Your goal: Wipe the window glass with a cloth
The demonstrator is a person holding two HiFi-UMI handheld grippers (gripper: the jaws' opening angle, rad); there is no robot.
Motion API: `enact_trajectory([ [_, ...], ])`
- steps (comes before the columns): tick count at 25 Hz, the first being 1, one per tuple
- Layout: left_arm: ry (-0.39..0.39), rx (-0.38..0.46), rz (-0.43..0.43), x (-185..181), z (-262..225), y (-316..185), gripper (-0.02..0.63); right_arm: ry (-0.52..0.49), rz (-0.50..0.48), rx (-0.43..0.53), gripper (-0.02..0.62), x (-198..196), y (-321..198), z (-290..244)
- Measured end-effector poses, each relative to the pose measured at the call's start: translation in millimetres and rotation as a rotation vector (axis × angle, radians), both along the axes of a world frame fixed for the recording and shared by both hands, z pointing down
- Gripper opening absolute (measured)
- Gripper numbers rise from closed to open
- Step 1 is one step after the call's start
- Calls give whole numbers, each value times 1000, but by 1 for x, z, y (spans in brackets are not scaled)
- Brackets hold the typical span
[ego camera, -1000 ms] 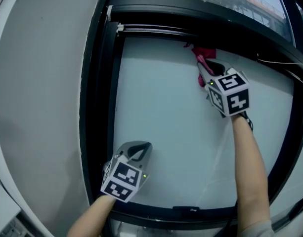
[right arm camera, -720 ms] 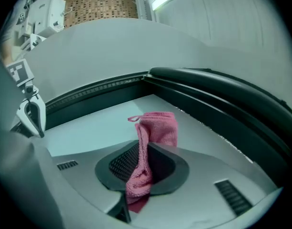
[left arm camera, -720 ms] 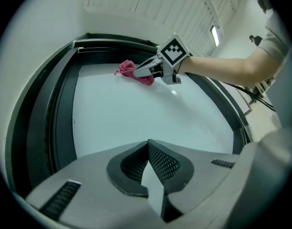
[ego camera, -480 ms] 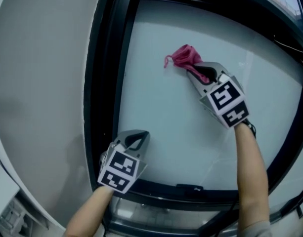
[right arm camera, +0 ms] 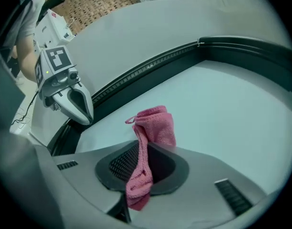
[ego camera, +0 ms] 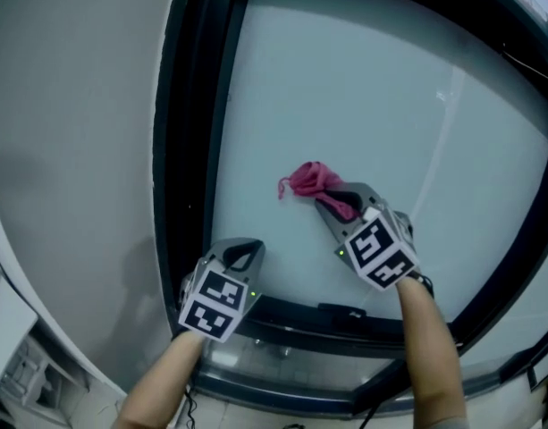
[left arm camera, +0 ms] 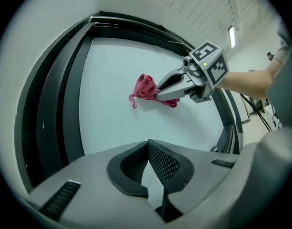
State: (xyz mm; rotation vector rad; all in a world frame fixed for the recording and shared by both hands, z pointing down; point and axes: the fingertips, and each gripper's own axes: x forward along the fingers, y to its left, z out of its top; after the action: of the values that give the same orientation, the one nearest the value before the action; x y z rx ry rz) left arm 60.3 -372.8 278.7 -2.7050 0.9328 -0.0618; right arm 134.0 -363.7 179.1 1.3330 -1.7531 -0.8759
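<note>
The window glass [ego camera: 363,105] is a pale pane in a black frame [ego camera: 189,132]. A crumpled pink cloth [ego camera: 311,181] presses against the lower middle of the pane, and my right gripper [ego camera: 332,199] is shut on it. The same cloth [right arm camera: 153,128] bunches ahead of the right jaws, with a tail hanging between them. My left gripper [ego camera: 245,253] hovers at the pane's lower left corner by the frame, shut with nothing in it. From the left gripper view, the cloth [left arm camera: 146,87] and the right gripper [left arm camera: 160,90] sit mid-pane.
A grey wall [ego camera: 68,150] runs left of the black frame. The bottom rail of the frame [ego camera: 327,315] lies just under both grippers. A thin cord [ego camera: 524,61] crosses the upper right of the frame.
My right gripper has dragged the pink cloth down the glass from near the top edge to the lower middle. The left gripper has stayed at the lower left corner.
</note>
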Motion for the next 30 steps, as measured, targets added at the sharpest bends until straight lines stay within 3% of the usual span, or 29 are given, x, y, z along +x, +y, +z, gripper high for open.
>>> enact_trajectory([
  [5, -26, -39, -40, -3, 20, 0, 8, 0, 4, -63, 54, 4, -1, 47],
  [21, -70, -165, -181, -13, 78, 8, 8, 14, -20, -394, 54, -8, -7, 199],
  [30, -55, -195, -258, -36, 95, 11, 8, 165, -51, -547, 54, -24, -7, 248],
])
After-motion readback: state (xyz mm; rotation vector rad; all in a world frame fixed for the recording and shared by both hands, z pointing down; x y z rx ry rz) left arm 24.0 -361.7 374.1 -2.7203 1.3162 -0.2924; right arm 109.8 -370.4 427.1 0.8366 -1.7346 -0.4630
